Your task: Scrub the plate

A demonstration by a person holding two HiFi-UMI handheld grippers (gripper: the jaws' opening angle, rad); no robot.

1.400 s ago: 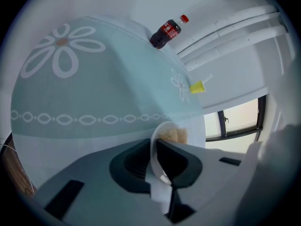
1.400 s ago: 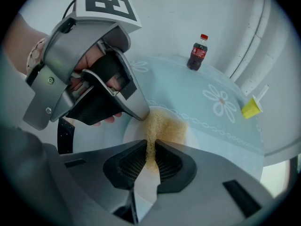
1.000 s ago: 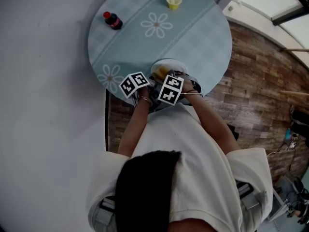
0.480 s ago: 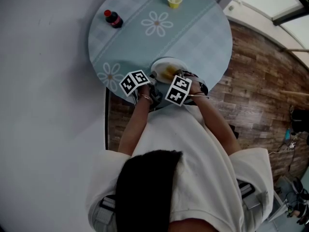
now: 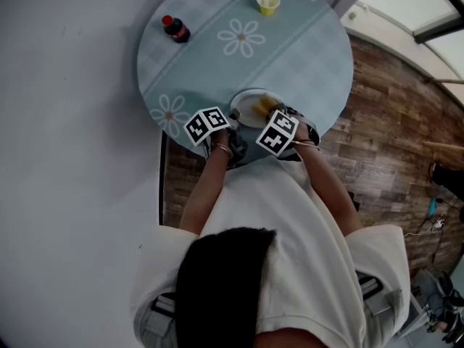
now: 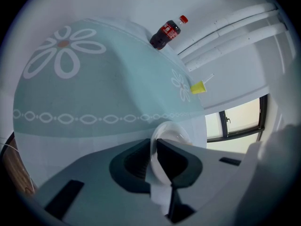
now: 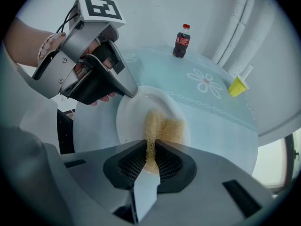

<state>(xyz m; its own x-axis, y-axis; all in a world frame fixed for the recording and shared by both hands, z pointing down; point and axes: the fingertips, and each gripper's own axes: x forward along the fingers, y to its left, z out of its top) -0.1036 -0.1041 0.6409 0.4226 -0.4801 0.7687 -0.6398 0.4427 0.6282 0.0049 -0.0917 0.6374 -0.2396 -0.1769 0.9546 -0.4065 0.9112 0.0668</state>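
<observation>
A white plate [image 5: 249,108] lies near the front edge of the round table [image 5: 290,49]. My left gripper [image 5: 232,120] is shut on the plate's near-left rim [image 6: 171,133]; in the left gripper view the rim passes between the left gripper's [image 6: 154,142] jaws. My right gripper [image 7: 151,147] points steeply down over the plate [image 7: 134,114] and is shut on a yellow fibrous scrub pad [image 7: 163,126], which rests on the plate's surface. In the head view the pad [image 5: 265,104] shows as a yellow patch at the plate's right side, just ahead of the right gripper [image 5: 271,113]. The left gripper [image 7: 134,92] shows at the plate's left rim.
A cola bottle [image 5: 176,29] with a red cap stands at the table's far left. A yellow cup [image 5: 268,3] with a straw stands at the far side. The table has a pale blue daisy-print cloth. Wooden floor [image 5: 391,136] lies to the right, and the table's front edge is close to the person's body.
My right gripper has slid to the right across the plate with the scrub pad. The left gripper has held still on the rim.
</observation>
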